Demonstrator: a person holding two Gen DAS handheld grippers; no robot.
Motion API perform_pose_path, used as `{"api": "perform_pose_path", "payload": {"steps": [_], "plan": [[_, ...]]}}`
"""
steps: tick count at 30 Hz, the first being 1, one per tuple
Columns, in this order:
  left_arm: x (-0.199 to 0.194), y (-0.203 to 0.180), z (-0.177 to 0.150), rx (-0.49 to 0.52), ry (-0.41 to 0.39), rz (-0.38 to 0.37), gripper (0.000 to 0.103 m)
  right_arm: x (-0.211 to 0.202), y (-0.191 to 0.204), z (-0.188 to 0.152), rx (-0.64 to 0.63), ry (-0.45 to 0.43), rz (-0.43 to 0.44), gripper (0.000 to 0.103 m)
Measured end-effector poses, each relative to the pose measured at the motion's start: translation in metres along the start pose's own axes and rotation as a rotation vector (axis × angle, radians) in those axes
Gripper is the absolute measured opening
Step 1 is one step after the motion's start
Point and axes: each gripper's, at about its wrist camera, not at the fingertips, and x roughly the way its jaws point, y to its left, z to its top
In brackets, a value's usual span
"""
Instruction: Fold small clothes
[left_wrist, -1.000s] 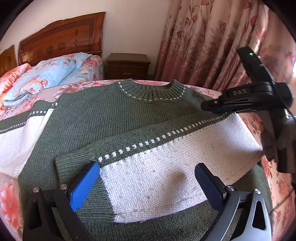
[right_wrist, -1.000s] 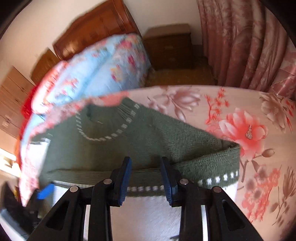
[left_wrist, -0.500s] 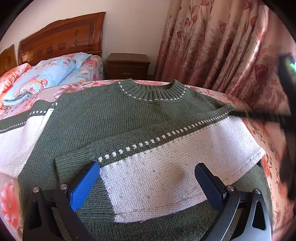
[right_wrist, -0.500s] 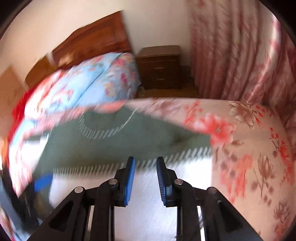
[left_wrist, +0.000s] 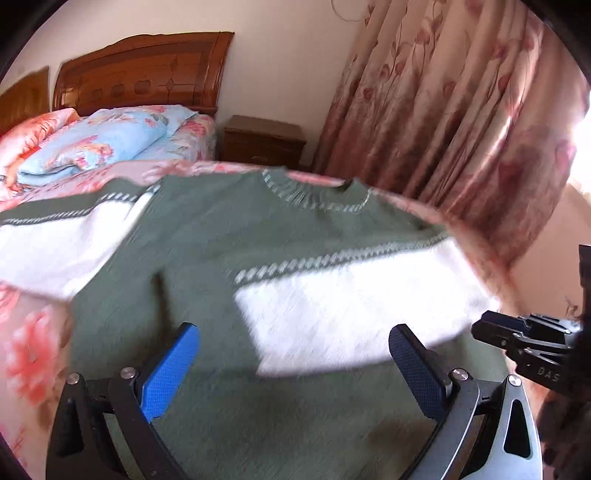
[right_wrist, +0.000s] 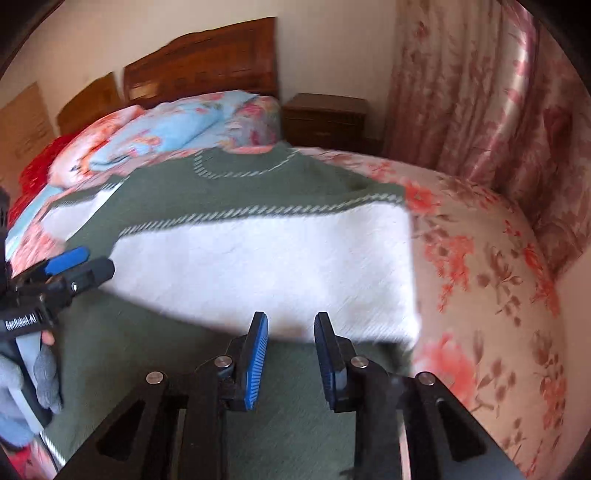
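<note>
Fingers of left gripper (left_wrist: 291, 360): spread wide, empty, above the lower body of the sweater (left_wrist: 207, 251). Fingers of right gripper (right_wrist: 291, 356): a narrow gap between the blue pads, nothing held, above the hem area. Sweater: green and white knit, lying flat on the floral bed (right_wrist: 480, 258), collar toward the headboard (left_wrist: 140, 70); right sleeve (right_wrist: 266, 266) folded across the chest, left sleeve (left_wrist: 62, 240) stretched outward.
</note>
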Motion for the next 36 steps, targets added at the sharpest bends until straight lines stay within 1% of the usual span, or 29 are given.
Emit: {"api": "perform_pose_path", "payload": {"steps": [1,2,3,4,6,7,8,9,10,11,12,14,16,18,20,22,24,25,27,29,31,33,35,36], "plan": [[0.001,0.005,-0.006,0.010,0.018,0.030,0.103,0.005,0.001,-0.007,0.002,0.022,0.012,0.027],[0.001,0.014,-0.010,-0.008,0.045,0.033,0.103,0.012,0.002,-0.016,0.012,0.047,0.011,0.028],[-0.002,0.023,-0.012,-0.043,0.054,0.013,0.103,0.013,0.001,-0.024,0.022,0.022,0.008,0.028],[-0.009,0.035,-0.013,-0.077,0.041,0.007,0.103,0.012,0.000,-0.027,0.027,0.015,0.009,0.028],[-0.021,0.055,-0.017,-0.115,0.026,0.041,0.103,0.010,0.000,-0.031,0.041,0.029,0.002,0.028],[-0.027,0.068,-0.020,-0.144,0.016,0.036,0.103,0.009,0.001,-0.032,0.046,0.040,-0.008,0.028],[-0.034,0.078,-0.023,-0.178,0.001,0.017,0.103,0.008,0.003,-0.032,0.048,0.045,-0.025,0.028],[-0.045,0.091,-0.025,-0.225,-0.029,-0.037,0.103,0.004,0.005,-0.031,0.045,0.040,-0.038,0.028],[-0.053,0.099,-0.026,-0.255,-0.055,-0.051,0.103,0.002,0.008,-0.029,0.041,0.028,-0.041,0.028],[-0.065,0.109,-0.026,-0.282,-0.096,-0.010,0.103,0.000,0.011,-0.024,0.041,0.012,-0.036,0.028],[-0.071,0.116,-0.024,-0.293,-0.122,0.015,0.103,-0.003,0.016,-0.016,0.042,-0.001,-0.032,0.028],[-0.085,0.139,-0.019,-0.348,-0.181,0.027,0.103,-0.001,0.024,-0.003,0.049,-0.040,-0.027,0.028],[-0.092,0.172,-0.015,-0.442,-0.206,0.047,0.103,0.003,0.027,0.008,0.066,-0.072,-0.025,0.028],[-0.096,0.215,-0.012,-0.553,-0.229,0.052,0.103,0.015,0.031,0.015,0.080,-0.065,-0.033,0.028],[-0.098,0.258,-0.013,-0.669,-0.251,0.069,0.103,0.028,0.035,0.014,0.074,-0.046,-0.058,0.028],[-0.098,0.306,-0.015,-0.792,-0.259,0.062,0.103,0.029,0.039,0.008,0.054,-0.089,-0.078,0.028],[-0.093,0.344,-0.013,-0.872,-0.256,0.078,0.103,0.028,0.043,0.000,0.034,-0.131,-0.095,0.028],[-0.089,0.364,-0.011,-0.907,-0.252,0.097,0.103,0.027,0.045,0.000,0.027,-0.134,-0.103,0.028],[-0.080,0.391,-0.006,-0.948,-0.246,0.132,0.103,0.028,0.044,-0.001,0.025,-0.131,-0.102,0.029],[-0.071,0.410,-0.001,-0.977,-0.247,0.149,0.103,0.029,0.041,0.001,0.039,-0.130,-0.087,0.029],[-0.068,0.418,0.002,-0.978,-0.259,0.159,0.103,0.029,0.040,0.001,0.040,-0.130,-0.085,0.029],[-0.060,0.424,0.008,-0.976,-0.252,0.172,0.103,0.029,0.041,0.001,0.034,-0.130,-0.093,0.029],[-0.057,0.427,0.008,-0.993,-0.275,0.162,0.103,0.030,0.041,0.001,0.034,-0.131,-0.093,0.029],[-0.057,0.428,0.009,-0.995,-0.293,0.134,0.103,0.029,0.040,0.000,0.036,-0.131,-0.090,0.029]]}}
